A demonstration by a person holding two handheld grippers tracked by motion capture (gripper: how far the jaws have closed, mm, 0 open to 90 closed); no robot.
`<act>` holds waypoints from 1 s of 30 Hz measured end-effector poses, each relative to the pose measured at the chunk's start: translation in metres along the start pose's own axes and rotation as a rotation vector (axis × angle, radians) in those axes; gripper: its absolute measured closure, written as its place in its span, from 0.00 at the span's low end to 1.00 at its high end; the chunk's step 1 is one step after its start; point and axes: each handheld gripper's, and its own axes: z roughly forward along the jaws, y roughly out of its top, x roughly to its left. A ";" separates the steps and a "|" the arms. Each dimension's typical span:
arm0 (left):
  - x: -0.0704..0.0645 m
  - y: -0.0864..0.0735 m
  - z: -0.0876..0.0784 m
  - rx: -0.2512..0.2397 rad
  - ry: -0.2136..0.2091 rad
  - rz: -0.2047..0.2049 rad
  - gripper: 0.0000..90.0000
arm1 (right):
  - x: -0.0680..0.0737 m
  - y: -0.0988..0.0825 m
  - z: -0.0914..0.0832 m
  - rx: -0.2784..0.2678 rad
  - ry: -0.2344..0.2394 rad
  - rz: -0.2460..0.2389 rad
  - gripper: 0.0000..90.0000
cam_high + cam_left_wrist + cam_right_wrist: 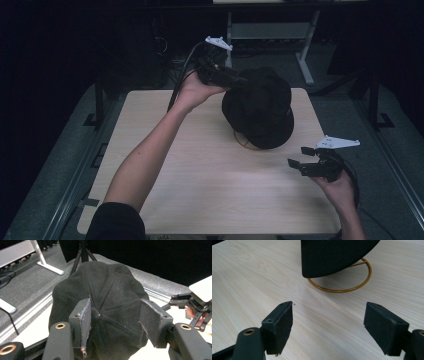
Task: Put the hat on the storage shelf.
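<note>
A black cap (260,107) sits on a gold wire stand whose ring base (342,288) rests on the light wooden table (200,175). My left gripper (235,80) is held up against the cap's far-left side. In the left gripper view its jaws stand apart, open (113,315), on either side of the cap's crown (105,295), and the top button lies close to the left jaw. My right gripper (298,157) hovers open over the table to the front right of the cap. Its jaws (328,320) point at the stand ring and the cap's brim (332,255), with nothing between them.
The table's right edge lies just beside the right hand. Bare tabletop stretches in front of the cap and to its left. A white desk frame (305,55) stands on the grey floor beyond the table. The right gripper (192,307) appears at the right of the left gripper view.
</note>
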 end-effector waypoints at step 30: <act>-0.002 -0.074 -0.058 -0.049 0.049 -0.055 0.43 | 0.009 0.000 0.005 -0.005 -0.014 0.004 0.26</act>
